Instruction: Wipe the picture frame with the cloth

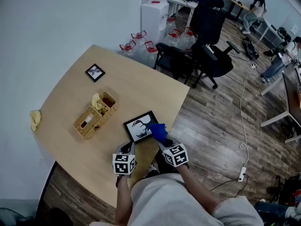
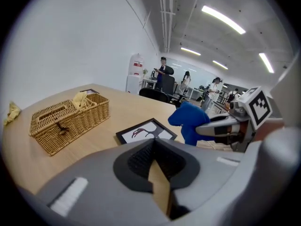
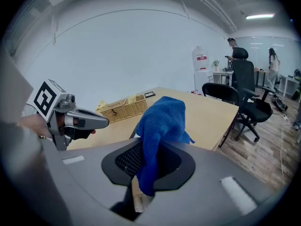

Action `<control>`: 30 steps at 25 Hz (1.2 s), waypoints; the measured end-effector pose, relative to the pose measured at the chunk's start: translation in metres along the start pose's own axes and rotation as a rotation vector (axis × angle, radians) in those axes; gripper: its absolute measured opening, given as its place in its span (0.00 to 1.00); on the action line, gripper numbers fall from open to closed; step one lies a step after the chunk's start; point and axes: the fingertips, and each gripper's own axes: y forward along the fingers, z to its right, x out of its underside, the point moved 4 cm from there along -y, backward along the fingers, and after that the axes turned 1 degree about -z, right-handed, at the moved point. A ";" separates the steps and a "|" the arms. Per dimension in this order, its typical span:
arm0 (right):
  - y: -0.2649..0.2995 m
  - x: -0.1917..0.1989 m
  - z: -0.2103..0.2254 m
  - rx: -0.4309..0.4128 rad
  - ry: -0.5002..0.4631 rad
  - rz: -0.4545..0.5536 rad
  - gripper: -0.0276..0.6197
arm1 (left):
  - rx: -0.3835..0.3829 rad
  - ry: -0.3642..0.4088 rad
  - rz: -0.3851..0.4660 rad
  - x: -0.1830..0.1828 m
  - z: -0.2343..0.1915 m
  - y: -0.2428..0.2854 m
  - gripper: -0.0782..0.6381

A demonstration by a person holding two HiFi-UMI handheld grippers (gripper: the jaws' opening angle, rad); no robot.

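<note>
- Head view: picture frame flat on worktop, near the front edge, turned cornerwise to the person.
- Blue cloth bunched over the frame's right edge; touching the glass or just above it, cannot tell.
- Right tongs come in from the near right and point up-left across the frame.
- Left tongs just beside the frame's near-left corner; contact not clear.
- Wicker basket off to the far left, apart from the frame.

- Left gripper view: left tongs with tips together, nothing between, only a sliver of worktop behind.
- Frame straight ahead and slightly below, black border, bird print.
- Cloth hangs at the frame's right side, right tongs behind it.
- Basket ahead to the left.

- Right gripper view: right tongs clamped on the cloth, most of it sticking up past the tips.
- Frame mostly hidden behind the cloth here.
- Left tongs to the left, level with the cloth.
- Basket further back.

- Judgement: right side nearer and already carrying the cloth, so the wipe likely runs leftward and away across the glass from the right edge.
- Left tongs well placed to pin the near-left corner against sliding.
</note>
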 end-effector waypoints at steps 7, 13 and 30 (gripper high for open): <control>-0.008 -0.001 0.018 0.036 0.058 0.018 0.12 | 0.004 0.084 -0.033 0.001 0.014 0.005 0.18; -0.005 0.002 0.019 0.038 0.055 0.003 0.12 | 0.005 0.062 -0.017 -0.001 0.011 0.007 0.18; 0.012 0.001 0.006 -0.011 0.010 -0.031 0.12 | 0.040 0.060 -0.019 -0.005 0.010 0.014 0.18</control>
